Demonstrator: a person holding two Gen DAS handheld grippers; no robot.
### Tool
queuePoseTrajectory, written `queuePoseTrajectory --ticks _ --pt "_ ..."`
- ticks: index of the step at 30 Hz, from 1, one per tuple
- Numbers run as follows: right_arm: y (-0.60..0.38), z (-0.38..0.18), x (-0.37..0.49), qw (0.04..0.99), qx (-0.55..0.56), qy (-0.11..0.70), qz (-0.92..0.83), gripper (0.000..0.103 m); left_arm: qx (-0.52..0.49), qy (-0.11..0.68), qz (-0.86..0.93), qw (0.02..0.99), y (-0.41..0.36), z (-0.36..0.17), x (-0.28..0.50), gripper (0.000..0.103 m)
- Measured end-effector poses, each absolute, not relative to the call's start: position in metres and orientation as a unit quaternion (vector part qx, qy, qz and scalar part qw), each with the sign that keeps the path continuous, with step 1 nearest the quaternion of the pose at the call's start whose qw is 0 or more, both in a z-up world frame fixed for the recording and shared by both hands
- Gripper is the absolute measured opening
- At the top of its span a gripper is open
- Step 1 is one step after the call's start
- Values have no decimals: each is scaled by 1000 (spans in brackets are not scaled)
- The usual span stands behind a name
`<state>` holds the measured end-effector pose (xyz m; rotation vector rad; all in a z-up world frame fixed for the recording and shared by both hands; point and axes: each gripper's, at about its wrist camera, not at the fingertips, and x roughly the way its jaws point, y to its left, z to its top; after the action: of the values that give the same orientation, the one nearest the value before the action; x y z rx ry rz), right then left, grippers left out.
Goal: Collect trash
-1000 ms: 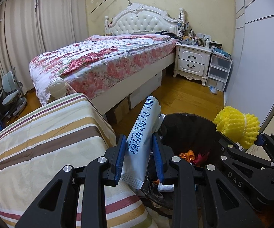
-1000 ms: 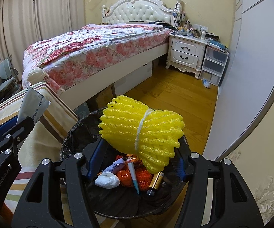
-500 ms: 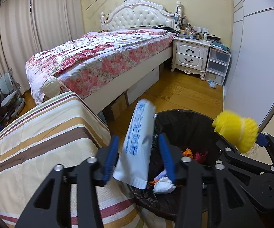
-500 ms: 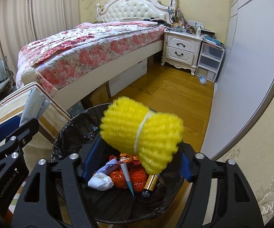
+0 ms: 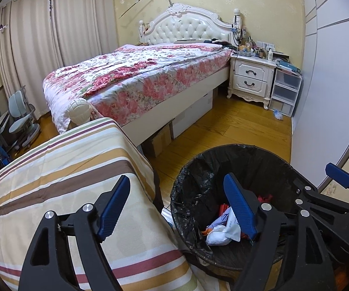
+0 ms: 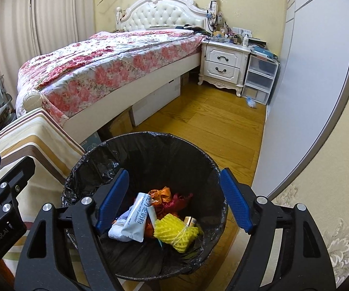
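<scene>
A trash bin with a black liner (image 6: 150, 137) stands on the wood floor just below both grippers. On the trash inside lie a white sachet with blue print (image 6: 138, 220) and a yellow foam net (image 6: 177, 230). My right gripper (image 6: 174, 173) hangs over the bin's mouth, jaws opening, nothing between them. My left gripper (image 5: 175, 181) hovers over the bin's left rim (image 5: 194, 169) and the edge of a striped cloth; its jaws are opening and hold nothing. In the left wrist view only white paper scraps (image 5: 223, 230) show in the bin.
A striped cloth-covered surface (image 5: 65, 169) touches the bin's left side. A floral bed (image 5: 138, 77) with boxes (image 5: 160, 138) under it lies beyond. A white nightstand (image 5: 252, 80) and plastic drawers (image 5: 286, 89) stand at the back. A grey sliding door (image 6: 307, 97) runs along the right.
Both grippers have opened wide. The white sachet dropped from the left one and the yellow foam net from the right one; both now lie in the bin.
</scene>
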<state>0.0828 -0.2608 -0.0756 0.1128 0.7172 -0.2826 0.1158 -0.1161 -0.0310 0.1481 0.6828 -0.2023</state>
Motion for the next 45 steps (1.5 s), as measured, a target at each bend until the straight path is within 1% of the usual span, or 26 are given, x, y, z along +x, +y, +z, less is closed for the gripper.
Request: queuePoseTrajectory --ticks 9,14,28,45 --pt "-243 -61 57 932 54 336 -126 85 61 333 -79 937 -88 -22 91 82" --pt "-229 -52 39 936 53 329 -113 85 59 335 -76 937 -71 -16 73 83" --pt "-190 -21 -3 951 45 297 -80 86 45 308 -45 949 -29 1 33 84" --pt "-175 -11 -36 957 30 280 -73 86 33 297 -40 954 -11 6 8 84"
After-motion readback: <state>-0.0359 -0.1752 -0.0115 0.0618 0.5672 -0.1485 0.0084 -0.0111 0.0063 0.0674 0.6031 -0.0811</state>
